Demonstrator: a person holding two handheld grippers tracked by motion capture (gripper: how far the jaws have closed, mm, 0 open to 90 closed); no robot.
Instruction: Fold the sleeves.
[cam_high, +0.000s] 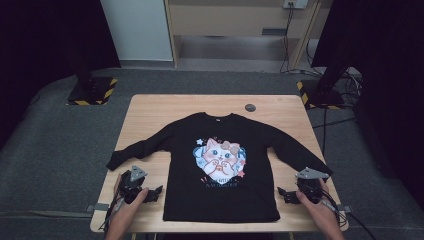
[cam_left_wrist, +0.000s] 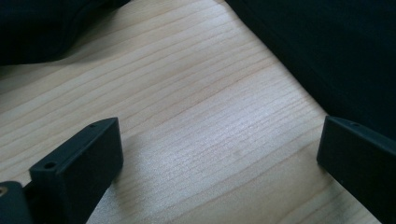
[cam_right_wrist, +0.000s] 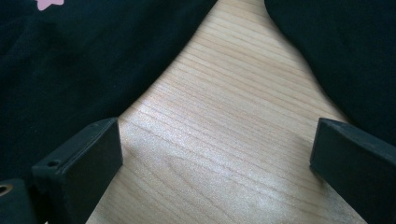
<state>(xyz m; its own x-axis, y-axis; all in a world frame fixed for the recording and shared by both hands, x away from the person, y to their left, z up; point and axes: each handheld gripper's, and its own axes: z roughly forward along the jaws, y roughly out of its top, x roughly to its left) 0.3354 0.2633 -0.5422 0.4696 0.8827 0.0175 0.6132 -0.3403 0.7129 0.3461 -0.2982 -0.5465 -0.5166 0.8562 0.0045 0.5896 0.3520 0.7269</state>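
Both forearms enter the high view from its bottom edge, the left at about seven o'clock and the right at about five o'clock. The left hand (cam_high: 131, 199) wraps the left gripper (cam_high: 154, 194), whose jaws point toward three o'clock, inward. The right hand (cam_high: 314, 196) grasps the right gripper (cam_high: 286, 194), jaws pointing toward nine o'clock, so the two grippers face one another, well apart. A grey three-cornered plate sits atop each. In each gripper view the two black jaws rise from the lower corners, spread wide, with nothing between them. Cables trail back along both forearms toward six o'clock.
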